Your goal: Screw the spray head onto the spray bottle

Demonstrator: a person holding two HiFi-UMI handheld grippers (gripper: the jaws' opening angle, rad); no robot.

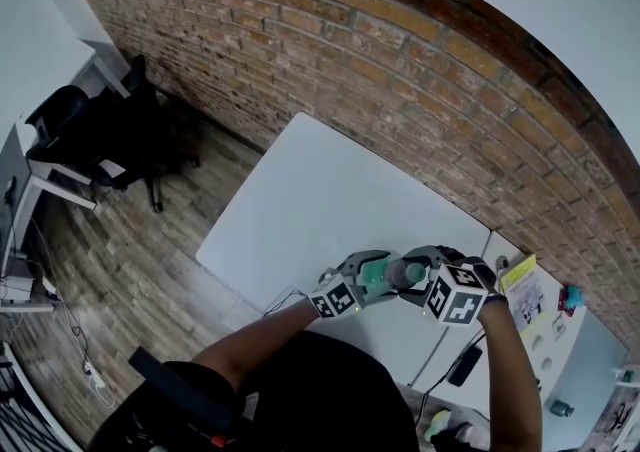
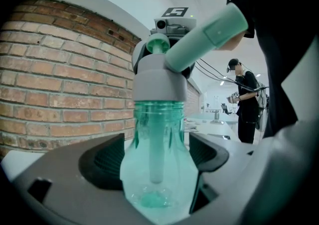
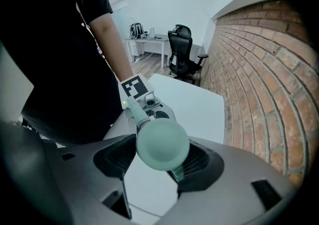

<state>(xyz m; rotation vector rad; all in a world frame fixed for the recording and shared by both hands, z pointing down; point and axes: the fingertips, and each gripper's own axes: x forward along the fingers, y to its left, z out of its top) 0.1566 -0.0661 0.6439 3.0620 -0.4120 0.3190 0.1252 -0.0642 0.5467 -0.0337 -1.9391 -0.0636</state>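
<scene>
**Spray head seated on a green spray bottle, held in the air between two grippers**

The translucent green spray bottle (image 2: 157, 169) is held clear of the desk. Its wide body is clamped between the ribbed fingers (image 2: 104, 162) of the left gripper (image 1: 362, 275). The spray head (image 2: 162, 79), a grey collar with a pale green nozzle, sits over the bottle's neck, and its dip tube hangs down inside the bottle. The right gripper (image 3: 158, 162) has its fingers (image 3: 202, 162) closed on the head's rounded green end. How far the collar is threaded on cannot be told. Both grippers meet above the near edge of a white desk (image 1: 320, 190) that stands against a brick wall (image 1: 400, 70).

To do this step well, the left gripper should probably hold the bottle steady while the right turns the head about the line of the neck. The collar needs to stay square to the neck so the threads do not cross. The bottle looks thin-walled, so a firm but not crushing grip seems wise, stopping once the collar feels snug
</scene>
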